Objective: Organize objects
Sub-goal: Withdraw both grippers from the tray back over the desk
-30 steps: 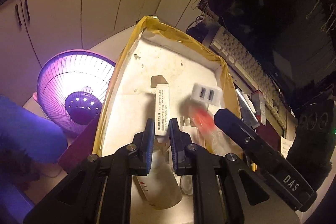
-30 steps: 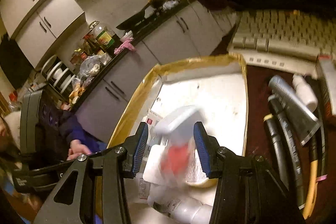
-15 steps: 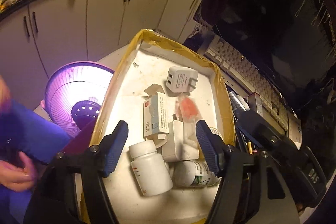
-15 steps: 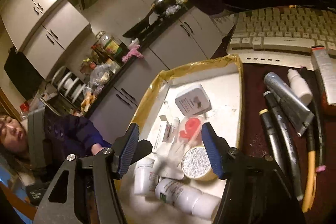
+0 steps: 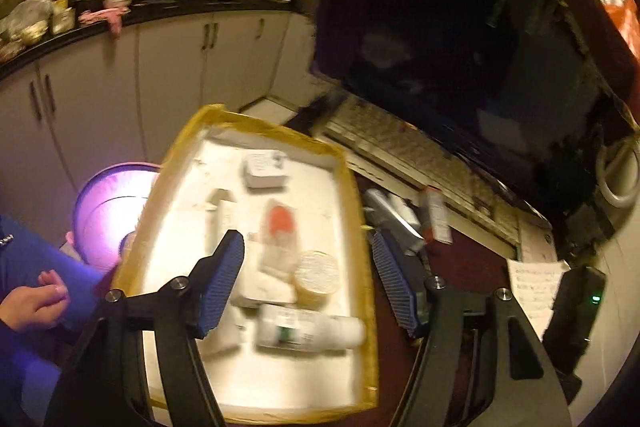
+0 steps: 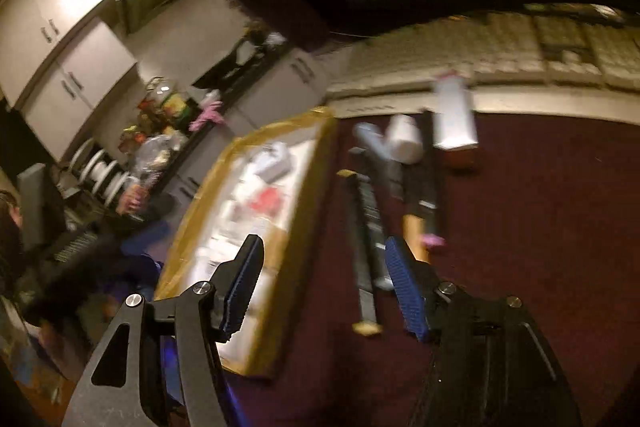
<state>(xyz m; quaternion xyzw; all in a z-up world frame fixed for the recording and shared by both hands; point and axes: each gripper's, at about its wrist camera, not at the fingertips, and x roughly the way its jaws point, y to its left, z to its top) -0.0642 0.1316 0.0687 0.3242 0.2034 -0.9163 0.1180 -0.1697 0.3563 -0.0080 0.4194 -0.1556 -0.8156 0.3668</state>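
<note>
Left gripper [image 5: 308, 279] spread wide and empty above the box [image 5: 362, 227], where a bottle [image 5: 308, 327], a round tub [image 5: 317, 277], a red packet [image 5: 280, 223] and a charger [image 5: 264, 169] all lie. Right gripper [image 6: 324, 287] gapes too, holding nothing, over dark tubes [image 6: 366, 227] on the maroon worktop [image 6: 540, 227] beside the box, keyboard [image 6: 500, 55] along the far edge.

We see a dark maroon cloth-covered tabletop [image 6: 540, 227] carrying a shallow white tray with yellow-taped edges [image 6: 312, 195], a row of blurred dark tubes and pens [image 6: 366, 223] just beside it, a small white bottle [image 6: 406, 139] — and a beige keyboard [image 6: 520, 59] behind.
</note>
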